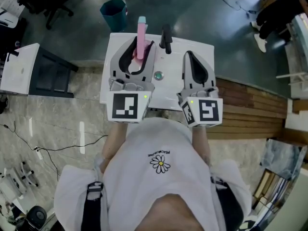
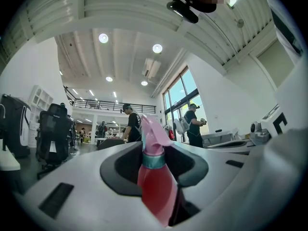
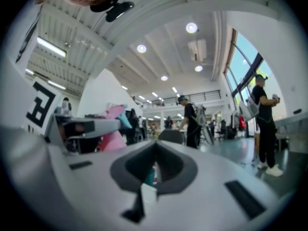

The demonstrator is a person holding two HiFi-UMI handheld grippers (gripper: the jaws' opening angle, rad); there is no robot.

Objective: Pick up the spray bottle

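A pink spray bottle (image 1: 141, 30) with a teal collar stands between the jaws of my left gripper (image 1: 141, 44), which is shut on it over the far part of the white table (image 1: 204, 52). In the left gripper view the bottle (image 2: 156, 186) fills the gap between the jaws and its pink head rises above them. My right gripper (image 1: 189, 57) hovers beside it to the right, its jaws shut with nothing between them. From the right gripper view the bottle (image 3: 111, 129) shows at the left, held in the other gripper.
A black object (image 1: 166, 40) and a small round green-topped thing (image 1: 158, 75) lie on the table between the grippers. A teal bin (image 1: 114, 14) stands beyond the table, a white desk (image 1: 19, 69) at the left, wooden boards (image 1: 250, 107) at the right. People stand farther off (image 3: 190, 121).
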